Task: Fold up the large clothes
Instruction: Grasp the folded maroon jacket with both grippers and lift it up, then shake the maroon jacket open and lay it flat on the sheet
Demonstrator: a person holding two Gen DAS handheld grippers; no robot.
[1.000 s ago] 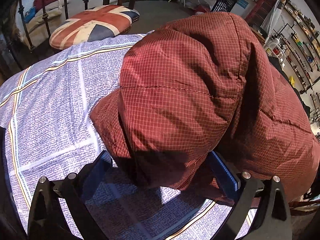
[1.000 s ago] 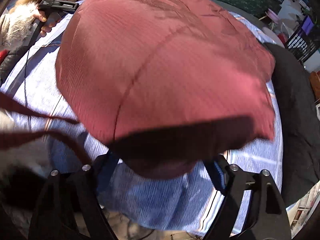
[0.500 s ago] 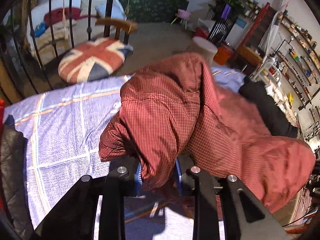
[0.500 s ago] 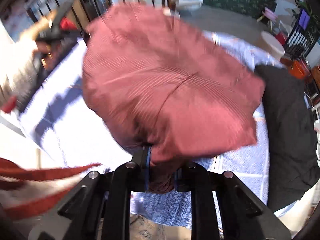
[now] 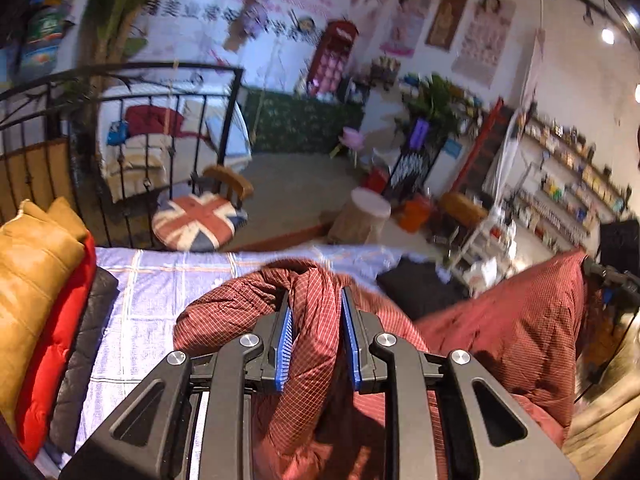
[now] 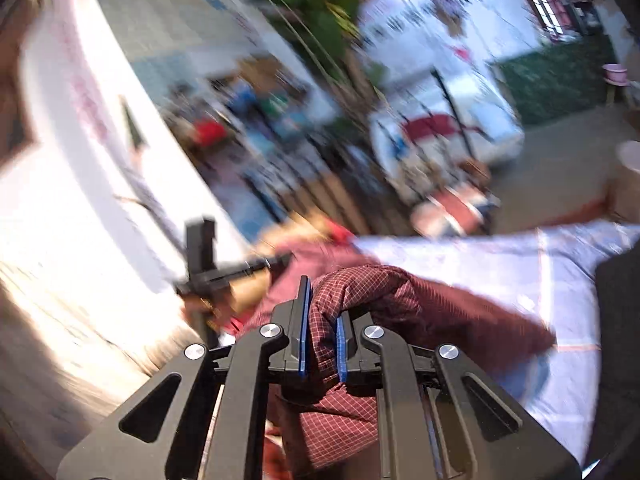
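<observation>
A dark red padded jacket with a fine white grid (image 5: pixel 516 332) hangs between my two grippers above a bed with a lilac checked sheet (image 5: pixel 160 288). My left gripper (image 5: pixel 316 304) is shut on a bunched fold of the jacket. My right gripper (image 6: pixel 320 312) is shut on another bunched part of the jacket (image 6: pixel 400 296). In the right wrist view the left gripper (image 6: pixel 208 264) shows at the left, blurred. In the left wrist view the right gripper (image 5: pixel 612 280) shows at the far right behind the jacket.
Tan, red and black padded clothes (image 5: pixel 44 312) lie stacked on the left of the bed. A black garment (image 5: pixel 416 288) lies at its far right. Beyond the bed stand a Union Jack cushion chair (image 5: pixel 200 220), an iron railing (image 5: pixel 160 128) and a stump stool (image 5: pixel 360 216).
Both grippers closed on the jacket and lifted it up off the bed. Both views swung upward toward the room, and the right wrist view is blurred by motion.
</observation>
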